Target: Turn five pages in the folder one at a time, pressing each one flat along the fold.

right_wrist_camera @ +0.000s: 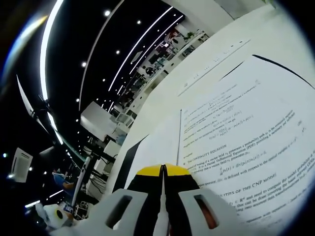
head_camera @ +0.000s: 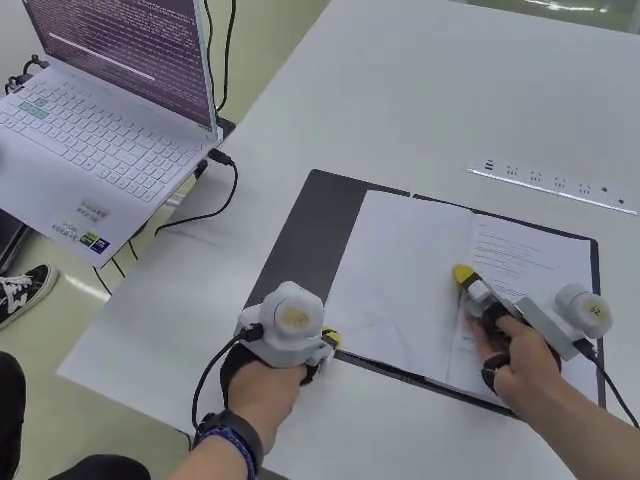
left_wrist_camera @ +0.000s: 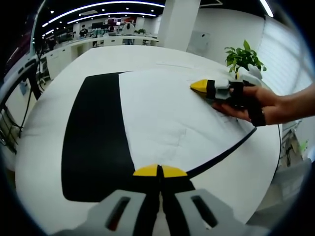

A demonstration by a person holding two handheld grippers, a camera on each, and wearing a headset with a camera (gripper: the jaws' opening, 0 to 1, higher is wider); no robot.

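Even overhead light filled the head view. The white counter (head_camera: 420,90) was bright, almost washed out at its far side, and the shadows on it were faint and soft. Both gripper views bulged heavily toward their edges. In the left gripper view, ceiling light strips (left_wrist_camera: 98,7) glared, while the white page (left_wrist_camera: 162,113) looked crisp. The right gripper view was dim overhead and cut by a streaked light strip (right_wrist_camera: 49,44). Its printed text (right_wrist_camera: 231,162) softened toward the rim.

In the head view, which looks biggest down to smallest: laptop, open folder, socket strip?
1. folder and laptop: about alike; the frame cuts off the laptop, so I leave them unranked.
2. socket strip: clearly smallest.
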